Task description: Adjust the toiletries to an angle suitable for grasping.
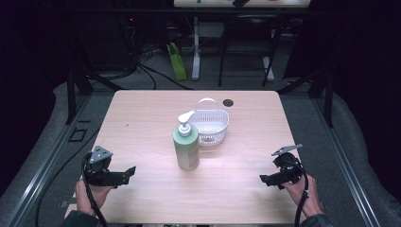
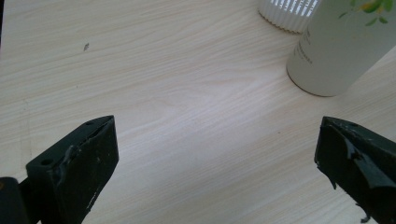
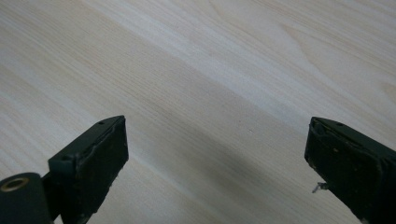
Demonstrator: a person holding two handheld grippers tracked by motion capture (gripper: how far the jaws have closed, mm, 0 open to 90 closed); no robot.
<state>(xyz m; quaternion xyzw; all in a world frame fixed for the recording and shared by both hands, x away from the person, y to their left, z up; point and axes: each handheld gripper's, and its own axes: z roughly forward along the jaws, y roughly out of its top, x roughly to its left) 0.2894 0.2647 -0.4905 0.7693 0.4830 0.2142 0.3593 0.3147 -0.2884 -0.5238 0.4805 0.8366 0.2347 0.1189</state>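
Pale wood table [image 1: 156, 113] (dark room, perhaps carpeted) bears bottle [image 1: 186, 147], basket [image 1: 210, 125].

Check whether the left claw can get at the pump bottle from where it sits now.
Probably yes. The left claw is open and points toward the pump bottle, with bare table between them. The white basket stands behind the bottle, away from that approach.

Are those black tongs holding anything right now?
No. The left tongs and right tongs are both open over bare table; the pump bottle stands untouched.
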